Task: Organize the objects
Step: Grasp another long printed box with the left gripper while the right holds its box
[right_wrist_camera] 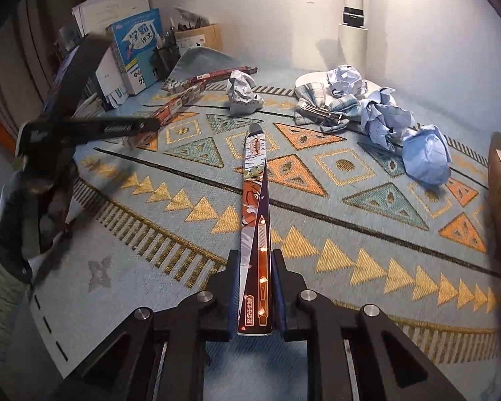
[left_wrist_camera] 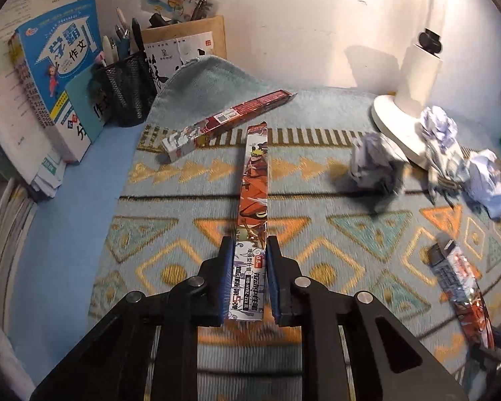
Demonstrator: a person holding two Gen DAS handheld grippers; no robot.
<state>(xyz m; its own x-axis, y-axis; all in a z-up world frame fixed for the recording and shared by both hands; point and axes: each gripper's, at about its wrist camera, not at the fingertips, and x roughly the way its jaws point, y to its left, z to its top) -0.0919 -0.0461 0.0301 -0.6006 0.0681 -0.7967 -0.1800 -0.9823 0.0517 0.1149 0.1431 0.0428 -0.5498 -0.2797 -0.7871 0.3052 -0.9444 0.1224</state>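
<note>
Both grippers are mid-carry, each clamped on a long, narrow printed pen box. In the left wrist view the left gripper [left_wrist_camera: 249, 254] has its blue pads pressed against the near end of a pen box [left_wrist_camera: 253, 200] that runs up the centre of the frame, its far tip close to a third box [left_wrist_camera: 228, 120] lying at a slant in the upper middle. In the right wrist view the right gripper [right_wrist_camera: 253, 260] is closed likewise on a second pen box [right_wrist_camera: 255, 207], held edge-up and pointing toward the upper centre. The left gripper and its box also appear, blurred, at the left edge of the right view. The step in hand appears to be gathering the boxes; the next move probably calls for laying the held box parallel beside the third box and parting the fingers only once it is supported. The surface is a patterned cloth [left_wrist_camera: 317, 234] with triangles and diamonds. Crumpled paper balls [right_wrist_camera: 424, 153] and a checked cloth [right_wrist_camera: 317, 100] lie at the upper right, beside a white lamp base [left_wrist_camera: 394, 123]. A mesh pen holder [left_wrist_camera: 127, 90], books [left_wrist_camera: 56, 67] and a cardboard box [left_wrist_camera: 190, 43] stand in the upper left against a white wall.
</note>
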